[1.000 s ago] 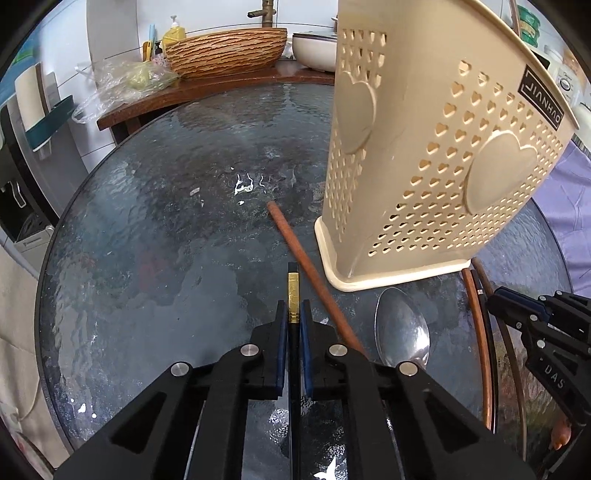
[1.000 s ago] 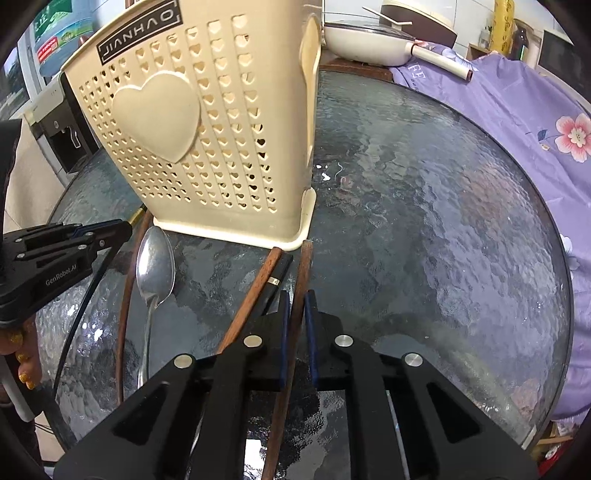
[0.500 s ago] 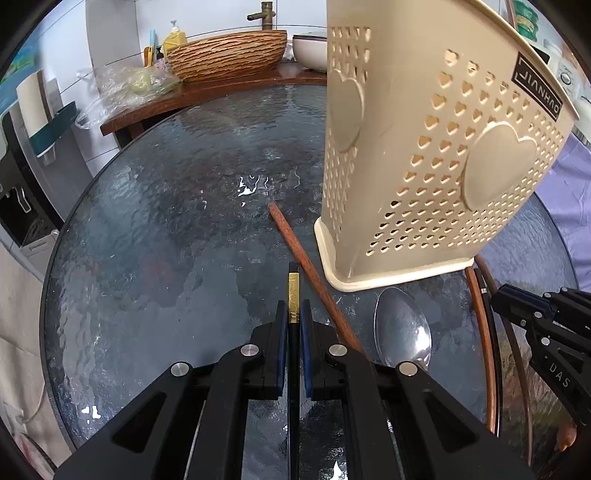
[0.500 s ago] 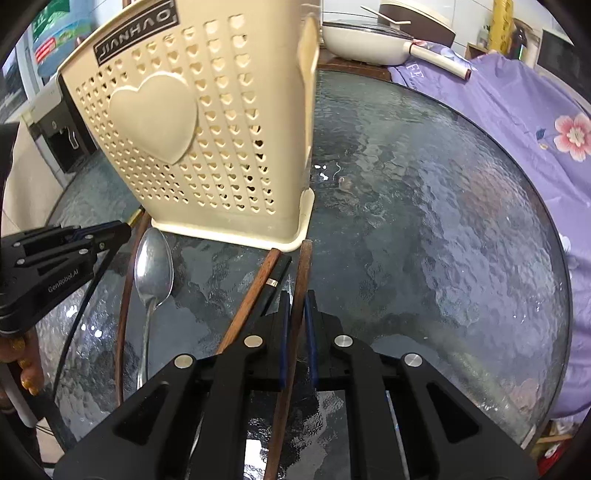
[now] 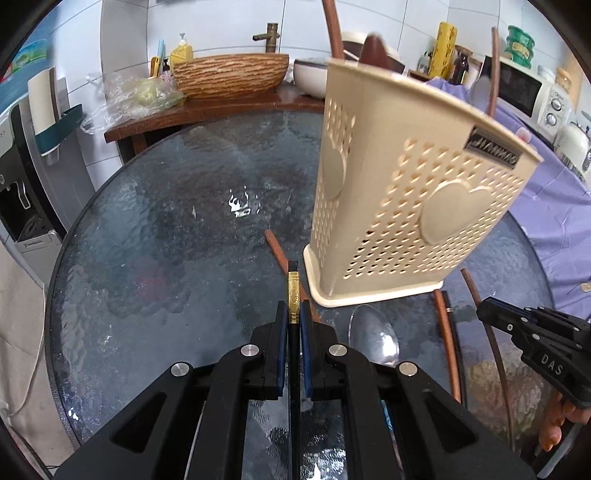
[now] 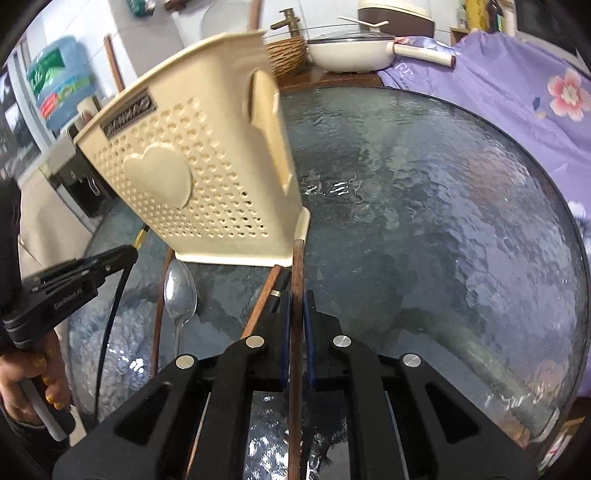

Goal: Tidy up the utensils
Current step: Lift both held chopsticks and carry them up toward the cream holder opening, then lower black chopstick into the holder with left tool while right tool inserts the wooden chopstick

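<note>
My left gripper (image 5: 291, 314) is shut on a black chopstick with a gold band (image 5: 293, 291) that points toward the cream perforated utensil holder (image 5: 406, 206). Brown handles (image 5: 332, 26) stick up out of the holder. My right gripper (image 6: 296, 306) is shut on a brown chopstick (image 6: 297, 266) whose tip reaches the holder's (image 6: 192, 177) base corner. On the glass lie a metal spoon (image 6: 180, 291), a brown chopstick (image 6: 264, 299) and a black chopstick (image 6: 279, 291). Another brown chopstick (image 5: 280, 254) lies just left of the holder. The left gripper (image 6: 85, 273) shows at the left of the right wrist view.
The round textured glass table (image 5: 166, 229) carries everything. A purple flowered cloth (image 6: 498, 92) covers its far right side. Behind stand a wooden shelf with a woven basket (image 5: 229, 74), a white pan (image 6: 351, 51) and a microwave (image 5: 528, 88).
Both grippers have risen a little with their chopsticks still held. The holder's rim and the handles in it have come into view. The right wrist has rolled, tilting its view.
</note>
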The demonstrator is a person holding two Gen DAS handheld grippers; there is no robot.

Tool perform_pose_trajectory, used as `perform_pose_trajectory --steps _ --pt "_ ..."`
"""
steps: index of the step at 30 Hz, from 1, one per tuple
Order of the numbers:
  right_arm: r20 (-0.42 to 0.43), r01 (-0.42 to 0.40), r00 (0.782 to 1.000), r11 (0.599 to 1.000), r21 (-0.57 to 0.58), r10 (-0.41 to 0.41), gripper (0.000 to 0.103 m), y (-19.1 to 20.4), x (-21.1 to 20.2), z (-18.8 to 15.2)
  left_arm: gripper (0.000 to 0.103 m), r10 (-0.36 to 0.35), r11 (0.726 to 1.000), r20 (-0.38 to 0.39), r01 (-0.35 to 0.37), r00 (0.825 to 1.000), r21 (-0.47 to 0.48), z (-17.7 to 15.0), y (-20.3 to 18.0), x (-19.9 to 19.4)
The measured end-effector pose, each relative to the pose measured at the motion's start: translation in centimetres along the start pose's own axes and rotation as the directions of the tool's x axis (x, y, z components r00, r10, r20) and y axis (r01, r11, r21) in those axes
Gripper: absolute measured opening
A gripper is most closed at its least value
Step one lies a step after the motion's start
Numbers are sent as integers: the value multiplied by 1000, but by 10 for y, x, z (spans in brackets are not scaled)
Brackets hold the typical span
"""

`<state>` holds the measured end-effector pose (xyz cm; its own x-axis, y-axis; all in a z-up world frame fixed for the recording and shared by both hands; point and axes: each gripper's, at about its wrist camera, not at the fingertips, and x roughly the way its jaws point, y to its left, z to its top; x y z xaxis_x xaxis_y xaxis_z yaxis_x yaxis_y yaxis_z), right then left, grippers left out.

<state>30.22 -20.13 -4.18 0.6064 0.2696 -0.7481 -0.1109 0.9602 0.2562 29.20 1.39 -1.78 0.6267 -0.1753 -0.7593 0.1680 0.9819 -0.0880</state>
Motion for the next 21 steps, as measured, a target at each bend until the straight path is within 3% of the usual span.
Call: perform_pose_trajectory --steps 10,21 --pt "157 -158 976 987 37 150 8 -12 -58 9 7 -61 998 97 61 993 -6 5 -1 -43" --pt "250 -223 941 974 -44 226 7 5 -109 11 7 -124 992 198 121 972 30 10 -13 -94"
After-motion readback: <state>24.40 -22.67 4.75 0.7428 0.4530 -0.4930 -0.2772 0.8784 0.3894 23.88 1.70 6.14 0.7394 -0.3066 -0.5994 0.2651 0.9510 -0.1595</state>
